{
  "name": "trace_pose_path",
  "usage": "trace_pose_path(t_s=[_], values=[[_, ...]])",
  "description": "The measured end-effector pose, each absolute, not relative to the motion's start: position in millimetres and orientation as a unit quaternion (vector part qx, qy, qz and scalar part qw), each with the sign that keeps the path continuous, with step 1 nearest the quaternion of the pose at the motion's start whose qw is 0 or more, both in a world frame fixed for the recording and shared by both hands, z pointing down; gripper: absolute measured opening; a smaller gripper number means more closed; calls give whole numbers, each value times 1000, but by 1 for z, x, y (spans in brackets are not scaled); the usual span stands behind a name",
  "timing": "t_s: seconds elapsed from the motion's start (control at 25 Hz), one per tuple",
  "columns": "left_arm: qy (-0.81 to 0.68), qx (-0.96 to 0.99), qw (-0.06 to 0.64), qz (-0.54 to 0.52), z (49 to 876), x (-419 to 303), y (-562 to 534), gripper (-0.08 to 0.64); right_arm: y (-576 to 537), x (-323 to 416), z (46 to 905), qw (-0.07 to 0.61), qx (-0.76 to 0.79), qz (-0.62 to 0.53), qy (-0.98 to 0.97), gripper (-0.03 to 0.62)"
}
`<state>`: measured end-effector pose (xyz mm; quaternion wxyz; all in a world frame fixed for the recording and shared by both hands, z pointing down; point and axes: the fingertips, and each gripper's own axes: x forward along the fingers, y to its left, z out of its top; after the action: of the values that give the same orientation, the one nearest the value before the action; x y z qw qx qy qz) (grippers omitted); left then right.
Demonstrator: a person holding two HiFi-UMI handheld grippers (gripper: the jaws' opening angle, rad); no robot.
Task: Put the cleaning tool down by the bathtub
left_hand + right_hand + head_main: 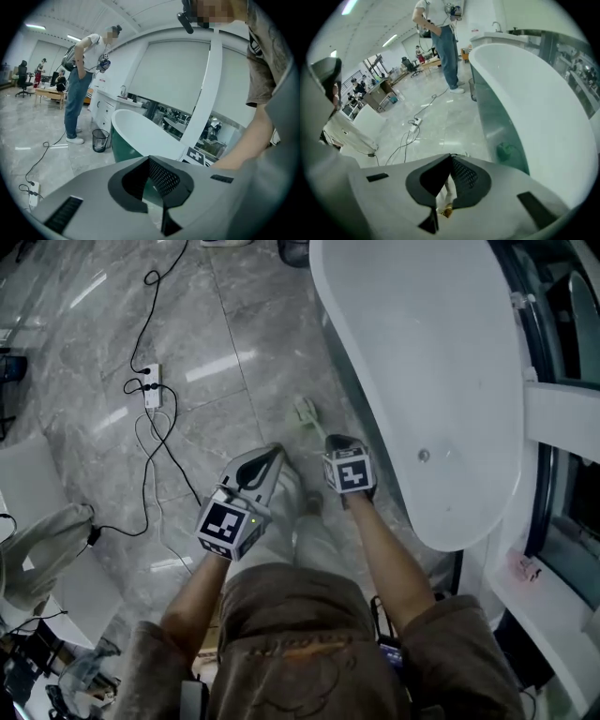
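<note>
The cleaning tool (305,412) is held out over the grey marble floor (84,343), just beside the outer wall of the bathtub (441,362). Its pale green head is toward the tub's middle and its thin handle runs back to the right gripper (335,442). No view shows whether the head touches the floor. In the right gripper view the white handle (446,189) stands between the two dark jaws of the right gripper (451,157), which are clamped on it, with the tub's (543,93) white rim and teal side close by on that gripper's right.

The left gripper (278,448) hangs a little farther from the bathtub than the right one, at about the same height. In the left gripper view its (150,159) jaw tips meet with nothing between them (only floor and a sliver of the tub's green side show through the gap lower down).

The bathtub's (140,131) bowl is bare white, with a small drain (424,456) near the end closest to the person. Well away from the tub a white power strip (152,387) lies on the floor with black cables (159,442) trailing from it. At the tub's far end a mesh wastebasket (99,139) stands just beside it, and next to that a person in jeans (79,84) bends forward.
</note>
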<state>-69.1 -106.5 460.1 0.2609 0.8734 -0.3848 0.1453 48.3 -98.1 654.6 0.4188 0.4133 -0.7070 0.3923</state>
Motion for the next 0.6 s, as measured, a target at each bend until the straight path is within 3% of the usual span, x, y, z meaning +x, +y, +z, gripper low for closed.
trace_pose_path(t_s=[0.6], values=[[-362, 885, 263, 130, 340, -46, -50, 0, -89, 29, 422, 252, 415, 328, -810, 6]])
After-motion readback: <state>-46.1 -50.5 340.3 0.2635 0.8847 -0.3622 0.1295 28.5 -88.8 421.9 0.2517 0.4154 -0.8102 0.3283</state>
